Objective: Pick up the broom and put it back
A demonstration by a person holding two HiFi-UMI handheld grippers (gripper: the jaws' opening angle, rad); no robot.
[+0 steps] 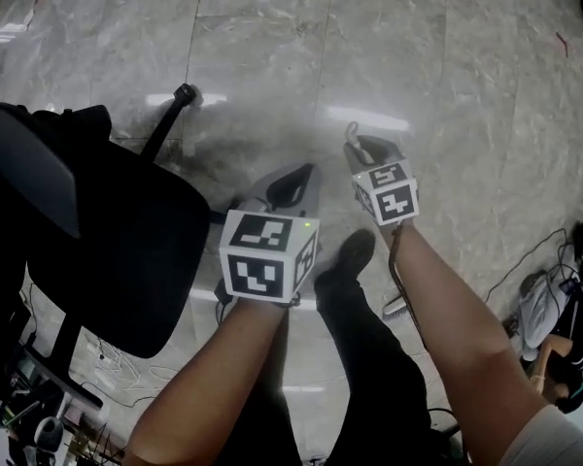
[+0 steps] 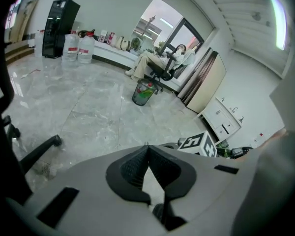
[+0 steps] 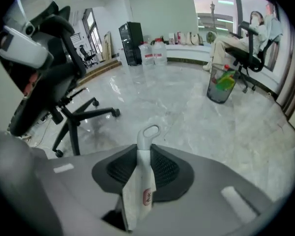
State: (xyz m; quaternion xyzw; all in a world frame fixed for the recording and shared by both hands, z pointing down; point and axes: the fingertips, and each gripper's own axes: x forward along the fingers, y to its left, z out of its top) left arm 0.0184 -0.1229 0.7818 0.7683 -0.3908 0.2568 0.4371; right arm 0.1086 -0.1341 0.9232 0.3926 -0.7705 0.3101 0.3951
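Observation:
The broom's pale handle [image 3: 148, 137], with a hanging loop at its end and a small label lower down, is clamped between the black pads of my right gripper [image 3: 145, 149]. In the head view that loop [image 1: 351, 130] pokes out past the right gripper [image 1: 356, 147], and a thin shaft [image 1: 400, 265] runs back beside the forearm. The broom's head is hidden. My left gripper [image 1: 299, 176] hangs over the floor to the left, apart from the broom. Its jaws meet at the tip, with nothing between them [image 2: 146, 147]. The right gripper's marker cube [image 2: 198, 144] shows just beyond.
A black office chair [image 1: 97, 221] stands close on the left, its wheeled base [image 3: 78, 117] on the marble floor. A bin [image 3: 220, 85] and a seated person are far off by the window. Cables and clutter [image 1: 564, 309] lie at the right. White cabinets [image 2: 226, 122] line one wall.

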